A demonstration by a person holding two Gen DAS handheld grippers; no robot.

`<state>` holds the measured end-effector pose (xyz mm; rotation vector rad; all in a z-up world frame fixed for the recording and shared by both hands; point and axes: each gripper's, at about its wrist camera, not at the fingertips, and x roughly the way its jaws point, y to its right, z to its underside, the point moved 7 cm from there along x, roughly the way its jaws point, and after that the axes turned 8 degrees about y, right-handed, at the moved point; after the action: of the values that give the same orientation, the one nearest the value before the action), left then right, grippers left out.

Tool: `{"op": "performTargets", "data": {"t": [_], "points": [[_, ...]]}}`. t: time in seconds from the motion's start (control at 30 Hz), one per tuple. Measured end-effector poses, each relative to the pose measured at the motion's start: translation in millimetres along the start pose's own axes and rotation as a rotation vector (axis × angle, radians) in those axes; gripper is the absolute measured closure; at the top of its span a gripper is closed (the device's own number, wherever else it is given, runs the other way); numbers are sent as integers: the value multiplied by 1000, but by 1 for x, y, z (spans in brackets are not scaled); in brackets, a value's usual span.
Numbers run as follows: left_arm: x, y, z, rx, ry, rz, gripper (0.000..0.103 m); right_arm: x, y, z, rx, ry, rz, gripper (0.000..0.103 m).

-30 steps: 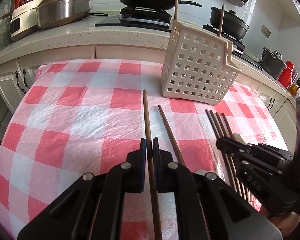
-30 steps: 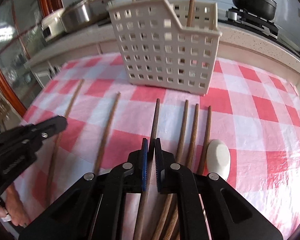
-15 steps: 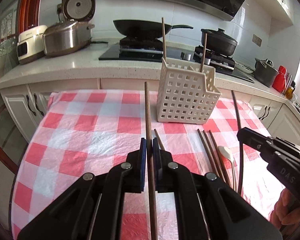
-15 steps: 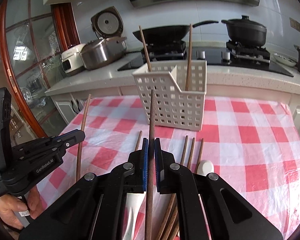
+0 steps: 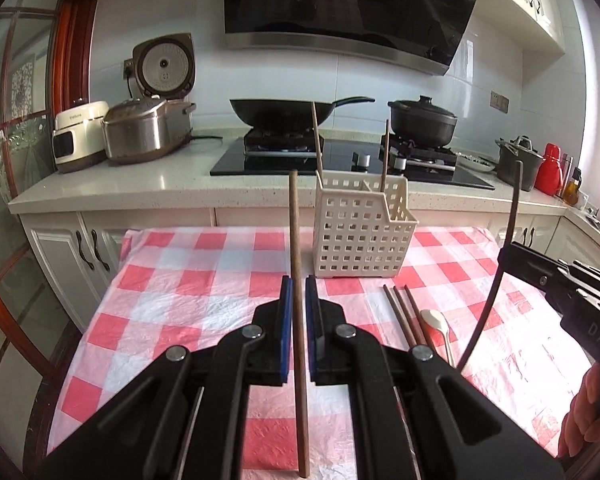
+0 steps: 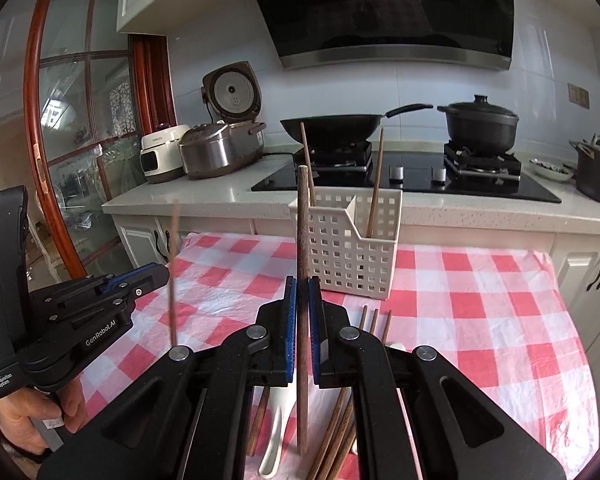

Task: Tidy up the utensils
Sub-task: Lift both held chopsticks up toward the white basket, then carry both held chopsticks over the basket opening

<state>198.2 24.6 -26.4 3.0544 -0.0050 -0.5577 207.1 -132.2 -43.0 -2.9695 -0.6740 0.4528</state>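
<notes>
With the left gripper and the right gripper each clamped on one long brown wooden chopstick, both should tip their sticks point-down over the white plastic holey basket near the tabletop's far edge and lower slowly.

matt wooden chopstick, perforated plastic basket, glossy crinkled plastic tablecloth

"How are the grippers made?"

"The left gripper and the right gripper are built from black arms. Blue pads are stuck inside the fingers, and round silver screws are set in the joints."

"Is anything written on them?"

"White words are printed on the side of the left one, 'GenRobot.AI' among them."
</notes>
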Motion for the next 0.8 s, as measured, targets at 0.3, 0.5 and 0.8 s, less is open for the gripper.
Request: {"op": "performTargets", "data": {"t": [0.3,0.5,0.8], "points": [[2,-1,-5,-13,-2,21,97,-3,-1,-5,-3,13,9,97],[49,-20,27,-66,-176,48,94,3,1,-4,9,4,8,97],[128,-58,82,-96,-416,-24,80,7,11,-4,33,10,0,97]]}}
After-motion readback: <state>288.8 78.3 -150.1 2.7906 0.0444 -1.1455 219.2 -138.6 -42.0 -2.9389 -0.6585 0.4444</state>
